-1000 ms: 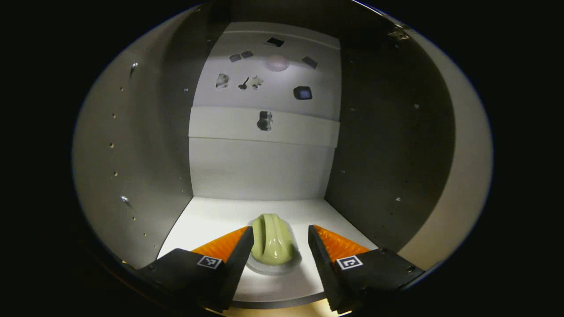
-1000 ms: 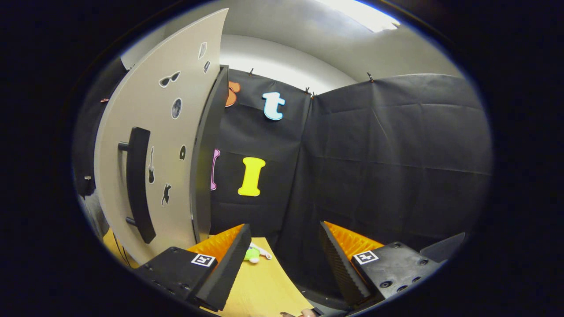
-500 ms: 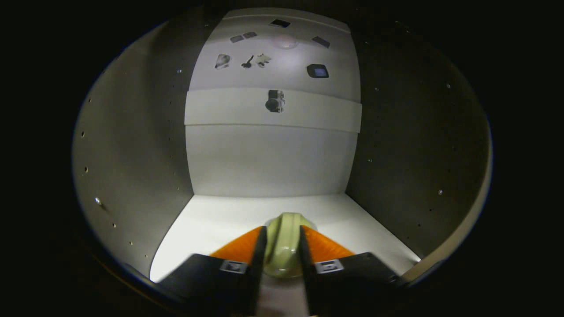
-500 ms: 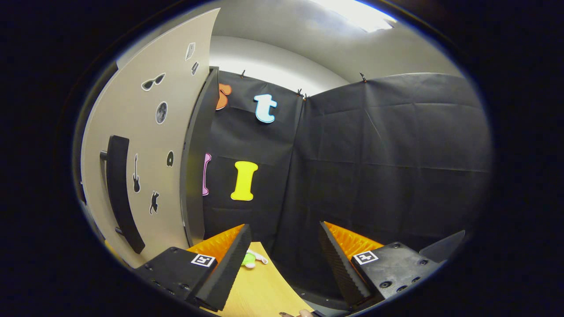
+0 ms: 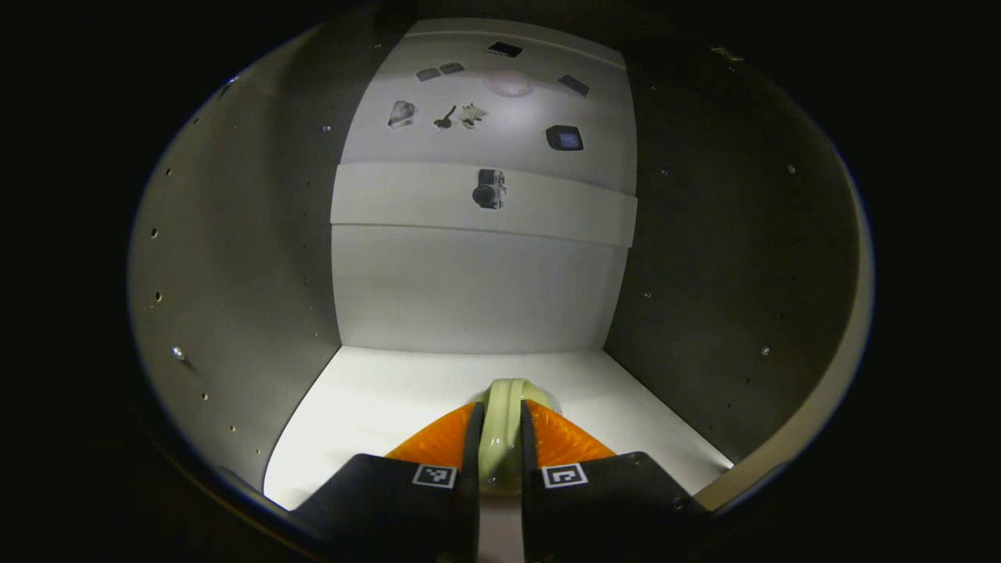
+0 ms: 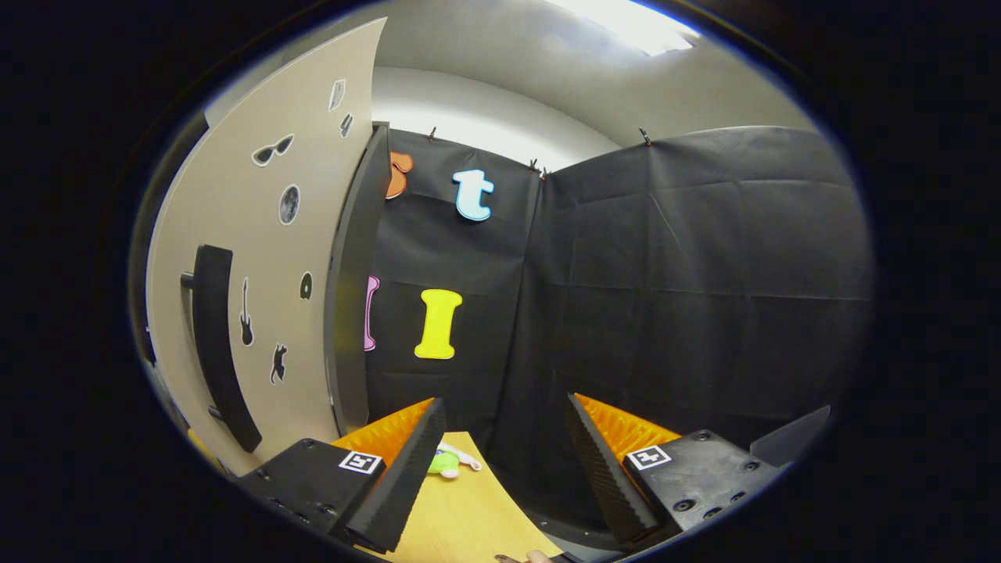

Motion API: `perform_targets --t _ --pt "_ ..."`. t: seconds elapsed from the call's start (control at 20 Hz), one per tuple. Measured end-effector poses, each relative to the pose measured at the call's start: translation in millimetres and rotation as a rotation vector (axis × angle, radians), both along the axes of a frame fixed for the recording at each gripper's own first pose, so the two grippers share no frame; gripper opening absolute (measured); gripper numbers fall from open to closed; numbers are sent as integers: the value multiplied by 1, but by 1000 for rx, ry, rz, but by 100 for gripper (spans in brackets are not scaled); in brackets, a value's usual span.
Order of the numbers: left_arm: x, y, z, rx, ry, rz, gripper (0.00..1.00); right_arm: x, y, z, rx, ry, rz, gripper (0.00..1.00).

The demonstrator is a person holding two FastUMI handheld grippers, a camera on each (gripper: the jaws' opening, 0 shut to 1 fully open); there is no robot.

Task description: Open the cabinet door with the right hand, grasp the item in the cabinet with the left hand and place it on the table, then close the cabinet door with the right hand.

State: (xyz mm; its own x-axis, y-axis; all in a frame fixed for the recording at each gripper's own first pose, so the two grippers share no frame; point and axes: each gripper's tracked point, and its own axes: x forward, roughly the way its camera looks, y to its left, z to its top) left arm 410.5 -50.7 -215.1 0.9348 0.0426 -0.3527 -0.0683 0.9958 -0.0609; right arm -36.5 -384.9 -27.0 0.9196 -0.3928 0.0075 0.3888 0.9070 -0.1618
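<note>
Inside the cabinet, a pale green rounded item sits on the white shelf floor near its front edge. My left gripper is shut on the item, both fingers pressing its sides. In the right gripper view the cabinet door stands swung open at the left, its dark bar handle facing me. My right gripper is open with nothing between its fingers, off to the right of the door and apart from it.
The cabinet's back wall carries small stickers high up. Side walls close in on both sides of the left gripper. A wooden table lies below the right gripper, with a small green and white object near the door's foot.
My left gripper moved in around the green item and closed on it, squeezing tighter over the last half second. The right gripper shifted slightly right of the door and stays open.
</note>
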Motion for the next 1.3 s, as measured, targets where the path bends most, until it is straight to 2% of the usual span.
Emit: perform_targets --t 0.25,0.4,0.5,0.55,0.6,0.75,0.8,0.85,0.95,1.1,1.3 --pt "-40 -12 34 -2 -81 -5 25 16 7 -2 78 -33 91 97" --pt "-74 -13 58 -5 -132 27 25 26 12 -4 87 -52 153 97" --pt "-99 -15 72 -9 -165 57 27 33 17 -3 19 -61 191 93" --pt "-112 -16 74 -9 -170 77 25 36 23 -4 -20 -60 210 98" --pt "-128 -16 77 -3 -178 98 25 42 32 -7 -47 -58 230 98" --pt "-176 -19 81 50 -190 149 25 46 60 -13 -52 -47 288 98" --pt "-192 -23 80 58 -185 155 23 44 71 -14 -43 -43 308 94" --pt "-208 -27 77 53 -183 162 25 40 81 -12 -40 -48 324 98" --pt "-241 -41 71 26 -187 146 25 26 91 -9 -47 -58 339 98" --pt "-288 -45 49 24 -169 148 25 2 97 -14 -52 -41 305 98" --pt "-347 -56 4 -43 -109 154 25 -41 115 -29 -46 -4 285 98"
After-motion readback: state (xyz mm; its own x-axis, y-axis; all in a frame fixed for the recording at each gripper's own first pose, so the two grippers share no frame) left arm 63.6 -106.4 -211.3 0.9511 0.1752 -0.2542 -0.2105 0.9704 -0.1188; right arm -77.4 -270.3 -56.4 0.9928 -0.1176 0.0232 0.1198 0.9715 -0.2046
